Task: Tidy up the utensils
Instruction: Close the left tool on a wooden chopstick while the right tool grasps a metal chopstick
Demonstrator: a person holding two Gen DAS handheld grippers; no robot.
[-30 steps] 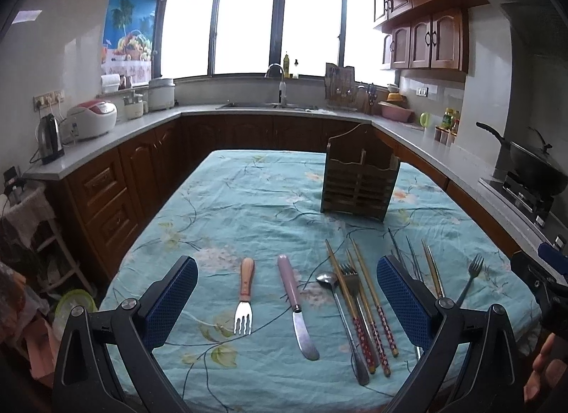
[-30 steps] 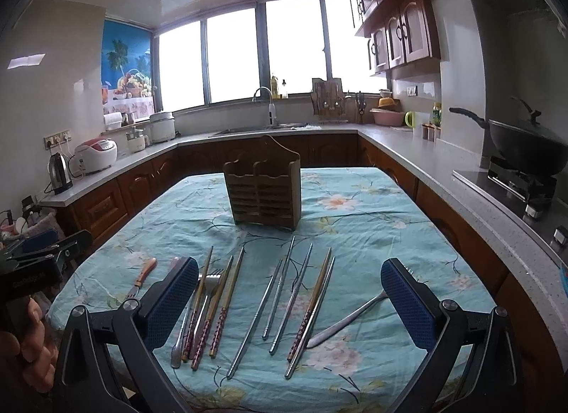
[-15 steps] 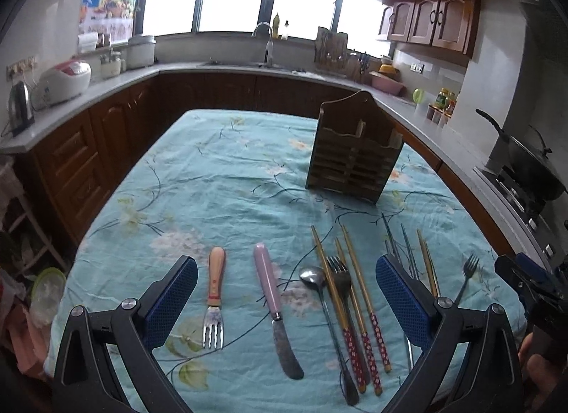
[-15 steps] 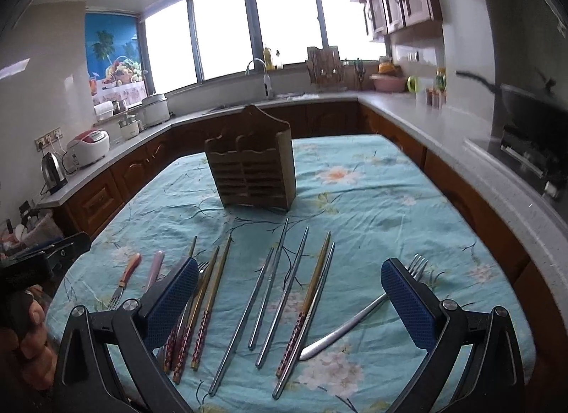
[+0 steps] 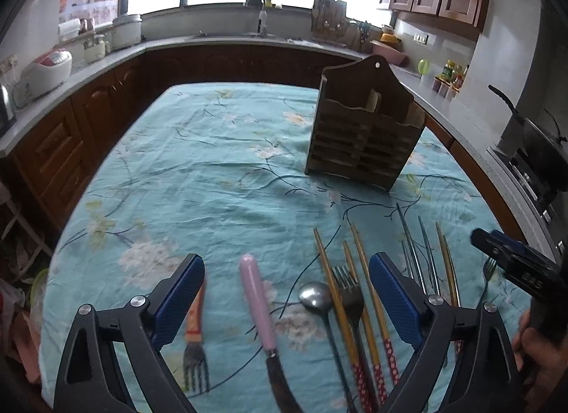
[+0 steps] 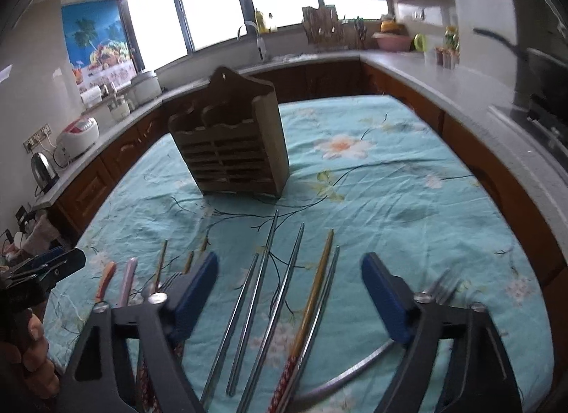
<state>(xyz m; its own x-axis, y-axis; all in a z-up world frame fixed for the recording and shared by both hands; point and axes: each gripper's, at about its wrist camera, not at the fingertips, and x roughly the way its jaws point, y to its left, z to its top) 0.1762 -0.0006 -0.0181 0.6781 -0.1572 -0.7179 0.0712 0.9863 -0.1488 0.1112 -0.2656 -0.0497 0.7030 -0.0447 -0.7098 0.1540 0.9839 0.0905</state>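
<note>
On the teal floral tablecloth point(image 5: 213, 171) nothing has been sorted yet, by our reading: every utensil lies flat and the wooden caddy point(image 5: 362, 136) stands well behind the row, its visible slots holding none of them, though we cannot see to the bottom of them.

Farthest left lies the wooden-handled fork point(image 5: 194, 342), half hidden by a finger of our left gripper point(image 5: 287, 303). Its jaws have just been closing a little but stand wide apart, with the pink-handled knife point(image 5: 257, 306) lying below the gap, untouched. Next come the spoon point(image 5: 314, 297), a dark fork point(image 5: 349, 295) and the red-tipped chopsticks point(image 5: 369, 306).

Further right, our right gripper point(image 6: 289, 297) has also been narrowing its jaws; they remain apart over the metal chopsticks point(image 6: 255, 292) and the gold chopstick point(image 6: 314, 292), gripping nothing. Last is the steel fork point(image 6: 438, 287), blurred. All of it is left to do.
</note>
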